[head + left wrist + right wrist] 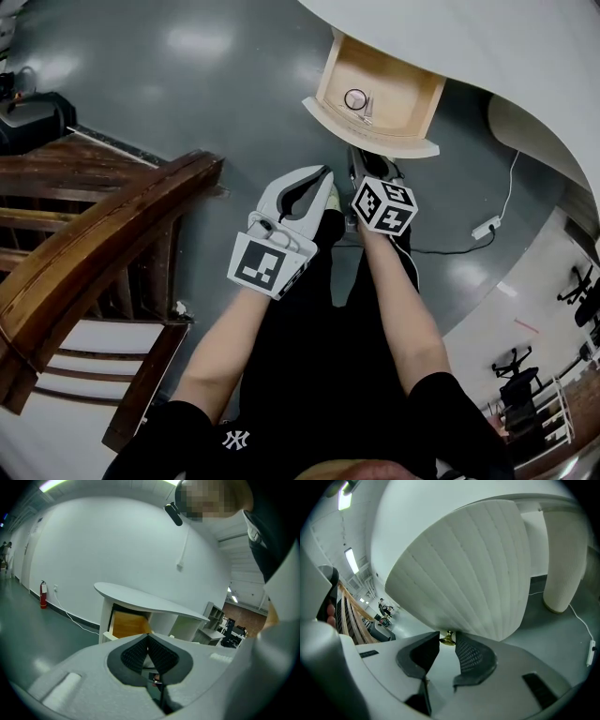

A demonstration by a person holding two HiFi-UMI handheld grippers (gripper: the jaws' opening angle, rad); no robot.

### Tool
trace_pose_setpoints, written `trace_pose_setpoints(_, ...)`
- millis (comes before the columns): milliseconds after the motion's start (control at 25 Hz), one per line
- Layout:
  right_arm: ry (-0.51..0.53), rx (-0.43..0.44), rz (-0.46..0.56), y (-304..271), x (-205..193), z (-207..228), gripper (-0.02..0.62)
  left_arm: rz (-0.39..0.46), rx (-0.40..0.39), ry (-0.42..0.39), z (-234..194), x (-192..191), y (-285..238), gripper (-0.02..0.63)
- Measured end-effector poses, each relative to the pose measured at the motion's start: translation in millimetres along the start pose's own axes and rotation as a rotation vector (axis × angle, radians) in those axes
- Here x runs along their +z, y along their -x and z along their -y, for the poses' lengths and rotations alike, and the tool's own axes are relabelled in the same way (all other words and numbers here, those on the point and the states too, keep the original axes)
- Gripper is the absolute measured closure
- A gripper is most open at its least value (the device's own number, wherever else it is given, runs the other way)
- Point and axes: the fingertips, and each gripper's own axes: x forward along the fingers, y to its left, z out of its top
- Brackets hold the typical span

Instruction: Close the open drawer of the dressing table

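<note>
The dressing table (469,47) has its drawer (370,141) pulled out, with a pale wood inside and a curved white front. A small round thing (355,98) lies in it. My right gripper (358,161) is at the drawer front. In the right gripper view the ribbed white front (464,573) fills the frame, and the brass knob (447,641) sits between the tips of my right gripper (447,634), touched from both sides. My left gripper (327,178) hangs just left of it, short of the drawer, shut and empty (149,637). The drawer's wood side (129,623) shows beyond it.
A dark wooden chair (103,253) stands close on the left. A power strip with its cable (486,227) lies on the grey floor to the right. The table's round white leg (562,564) is right of the drawer. A fire extinguisher (43,595) stands by the far wall.
</note>
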Motion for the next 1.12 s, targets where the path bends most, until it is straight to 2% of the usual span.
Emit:
trace_pose_setpoints(640, 0.067, 0.026, 0.120, -41, 86, 17, 0.480, 0.071, 0.010, -0.026, -30, 18, -74, 0.596)
trace_pose_setpoints(1120, 0.098, 0.039, 0.172, -59, 118, 25, 0.480, 0.105, 0.025, -0.024, -49, 20, -106, 0.596)
